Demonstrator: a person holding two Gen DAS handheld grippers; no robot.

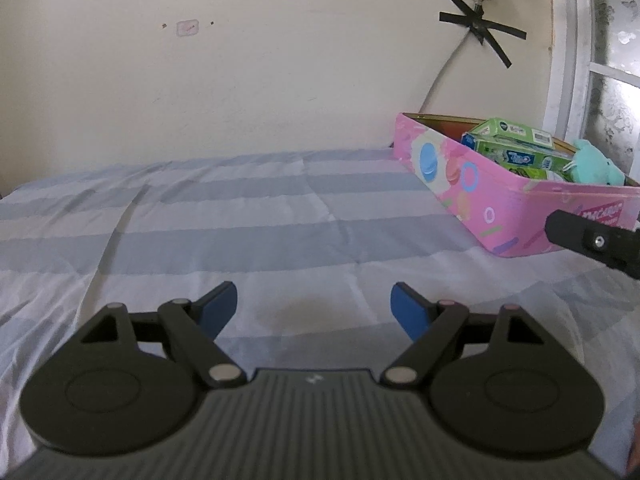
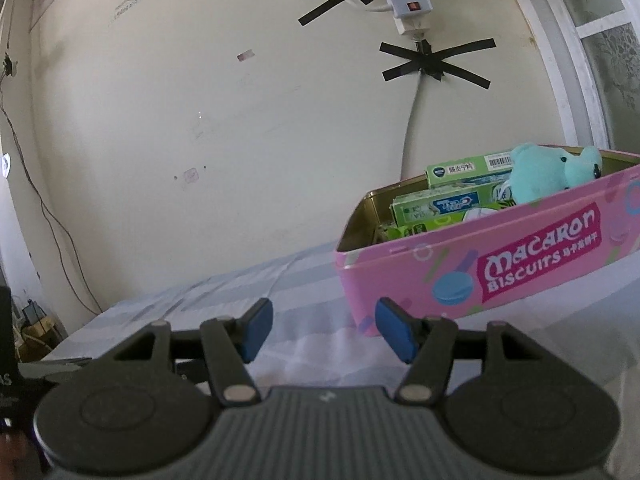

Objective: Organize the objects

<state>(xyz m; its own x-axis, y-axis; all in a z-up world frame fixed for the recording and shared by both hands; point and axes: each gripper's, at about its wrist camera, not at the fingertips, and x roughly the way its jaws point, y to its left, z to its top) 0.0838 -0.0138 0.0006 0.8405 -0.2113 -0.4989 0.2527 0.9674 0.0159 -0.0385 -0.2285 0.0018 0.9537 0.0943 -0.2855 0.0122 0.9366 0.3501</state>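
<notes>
The pink biscuit tin (image 2: 480, 276) sits on the bed, far right corner, near the wall & just left of the window frame (image 1: 568, 60). Lid's off, top open. It's an oblong w/ rounded corners. Seen from the left wrist cam its long axis runs from the near right toward the wall; from the right wrist cam a long side, the one w/ the "Macaron Biscuits" lettering, faces the camera and one end points left. Standing upright on its base, not tipped.

Inside: green cartons (image 2: 444, 204), stacked roughly along the tin's length, and a teal plush toy (image 2: 536, 178) poking above the rim at the right end. Looks fairly full.

Bedsheet (image 1: 240, 216), blue & white stripes, shows nothing loose on it in either view, so my guess is the packing step is mostly done & what's left is tidying or closing. No lid in sight, tho.

Right hand-held gripper (image 2: 324, 330) hovers low over the sheet just short of the tin's near left corner, jaws about half apart, nothing between the pads. Left hand-held gripper (image 1: 314, 310) is further left, over bare sheet, jaws wide, also empty. A black bit of the right one shows at the right edge of the left cam, in front of the tin.

Next move, I'd say: find whatever's still out, or square the tin up. Pushing it would need care, as soft bedding lets it tilt.
</notes>
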